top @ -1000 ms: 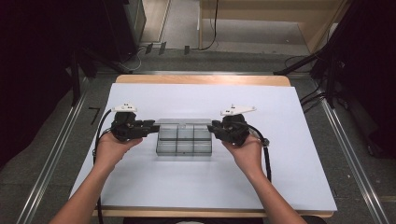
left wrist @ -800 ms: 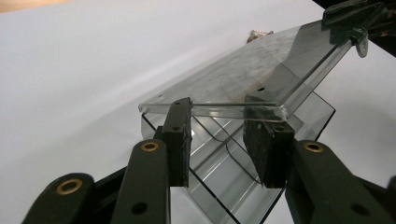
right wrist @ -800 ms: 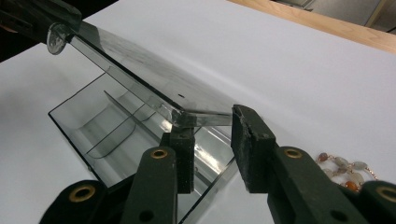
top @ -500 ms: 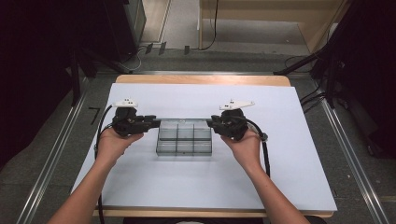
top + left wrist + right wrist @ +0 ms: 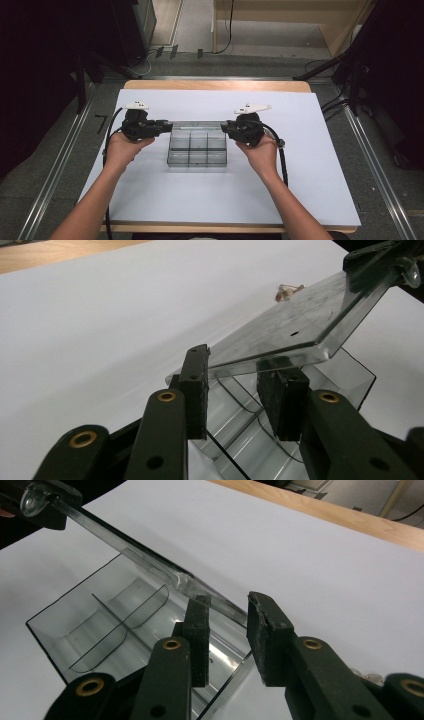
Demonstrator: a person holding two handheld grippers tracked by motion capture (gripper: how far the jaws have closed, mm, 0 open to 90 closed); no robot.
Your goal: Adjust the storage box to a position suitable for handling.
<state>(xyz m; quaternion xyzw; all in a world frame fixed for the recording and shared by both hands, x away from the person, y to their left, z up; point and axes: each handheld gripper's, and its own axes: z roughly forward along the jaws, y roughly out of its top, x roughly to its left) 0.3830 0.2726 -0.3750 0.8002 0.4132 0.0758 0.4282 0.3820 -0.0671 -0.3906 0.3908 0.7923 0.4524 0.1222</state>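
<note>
A clear compartment box [image 5: 197, 150] sits mid-table, its hinged lid [image 5: 197, 123] tilted up along the far side. My left gripper [image 5: 167, 125] meets the lid's left end and my right gripper [image 5: 225, 127] its right end. In the left gripper view the lid [image 5: 295, 320] lies across my left gripper [image 5: 232, 385]: one pad touches its edge, the other sits under it. These jaws have just been closing. In the right gripper view the lid [image 5: 125, 550] runs edge-on into my right gripper [image 5: 230, 630] beside one pad, with a gap to the other.
White paper [image 5: 300, 165] covers the wooden table [image 5: 215, 85], with free room on all sides of the box. A small brownish item [image 5: 287, 290] lies on the paper beyond the lid. Dark stands and cables border the table.
Both grippers have shifted slightly toward the table's far side, and the lid's raised edge has moved with them. The box has stayed in place.
</note>
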